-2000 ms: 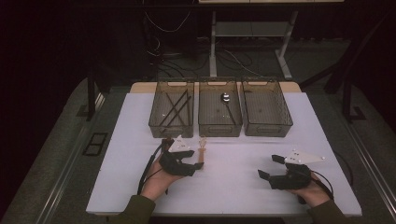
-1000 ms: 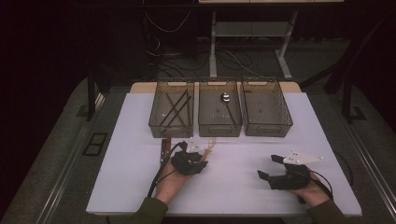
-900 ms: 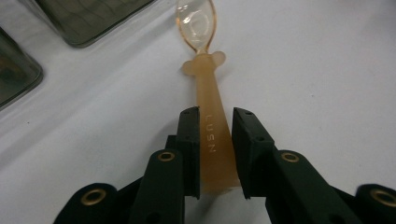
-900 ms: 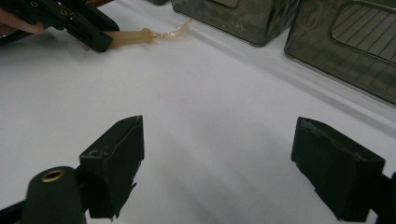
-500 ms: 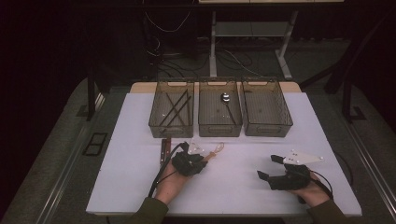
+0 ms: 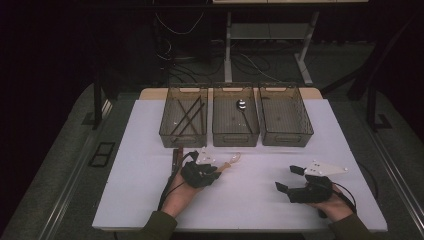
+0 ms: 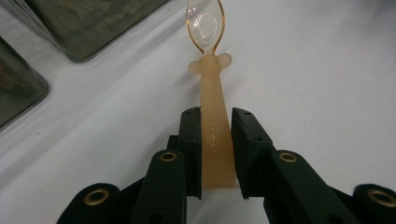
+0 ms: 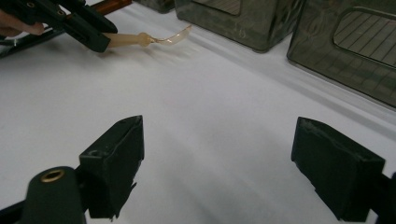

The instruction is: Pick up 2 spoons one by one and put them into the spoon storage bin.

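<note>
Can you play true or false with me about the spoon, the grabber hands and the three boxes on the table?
1. The left gripper is pinching the handle of the plastic spoon. True.
2. The right gripper is holding a fork. False: its jaws stand wide apart with nothing between them.
3. There are three bins in a row on the white table. True.
4. The middle bin has nothing in it. False: a metal spoon lies inside.
5. The left bin holds dark sticks. True.
6. The right bin is full of spoons. False: it looks empty.
</note>
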`<state>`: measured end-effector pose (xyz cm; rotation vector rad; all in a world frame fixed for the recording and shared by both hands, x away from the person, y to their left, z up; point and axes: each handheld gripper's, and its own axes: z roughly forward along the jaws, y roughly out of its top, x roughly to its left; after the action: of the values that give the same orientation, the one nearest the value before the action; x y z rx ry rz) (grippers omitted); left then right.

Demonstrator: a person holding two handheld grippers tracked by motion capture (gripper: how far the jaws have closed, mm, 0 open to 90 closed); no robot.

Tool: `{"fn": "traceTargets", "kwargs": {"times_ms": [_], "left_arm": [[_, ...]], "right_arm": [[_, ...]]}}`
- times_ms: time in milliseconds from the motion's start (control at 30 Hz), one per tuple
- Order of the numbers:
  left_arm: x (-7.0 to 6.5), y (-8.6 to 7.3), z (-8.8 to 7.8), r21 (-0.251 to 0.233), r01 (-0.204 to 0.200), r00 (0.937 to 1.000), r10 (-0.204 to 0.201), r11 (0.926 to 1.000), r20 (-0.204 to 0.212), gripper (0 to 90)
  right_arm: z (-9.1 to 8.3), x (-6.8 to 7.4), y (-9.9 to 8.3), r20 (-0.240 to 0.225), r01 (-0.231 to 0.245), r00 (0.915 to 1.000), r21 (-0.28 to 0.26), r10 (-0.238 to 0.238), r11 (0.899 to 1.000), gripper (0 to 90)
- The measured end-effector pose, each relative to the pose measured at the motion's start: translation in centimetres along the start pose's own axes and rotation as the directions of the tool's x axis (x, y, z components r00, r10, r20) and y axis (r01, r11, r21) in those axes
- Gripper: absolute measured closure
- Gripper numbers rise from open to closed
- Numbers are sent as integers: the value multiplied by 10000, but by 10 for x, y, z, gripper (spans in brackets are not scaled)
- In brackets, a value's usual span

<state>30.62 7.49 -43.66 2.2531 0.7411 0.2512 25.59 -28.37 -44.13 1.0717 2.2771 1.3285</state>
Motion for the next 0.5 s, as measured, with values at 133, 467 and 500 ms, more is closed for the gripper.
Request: {"fn": "traceTargets", "kwargs": {"times_ms": [133, 467, 500], "left_arm": [[3, 1, -6, -219, 18, 9998, -14, 9998, 186, 740], [11, 5, -21, -587, 27, 9990, -1, 9983, 438, 740], [12, 6, -22, -666, 69, 9990, -39, 9978, 453, 740]], "right_arm": [[0, -1, 0, 8, -74, 10000, -55, 75, 10000, 173], [-1, -2, 0, 10, -33, 10000, -78, 34, 10000, 173], [-1, -2, 0, 13, -36, 10000, -90, 36, 10000, 173]]}}
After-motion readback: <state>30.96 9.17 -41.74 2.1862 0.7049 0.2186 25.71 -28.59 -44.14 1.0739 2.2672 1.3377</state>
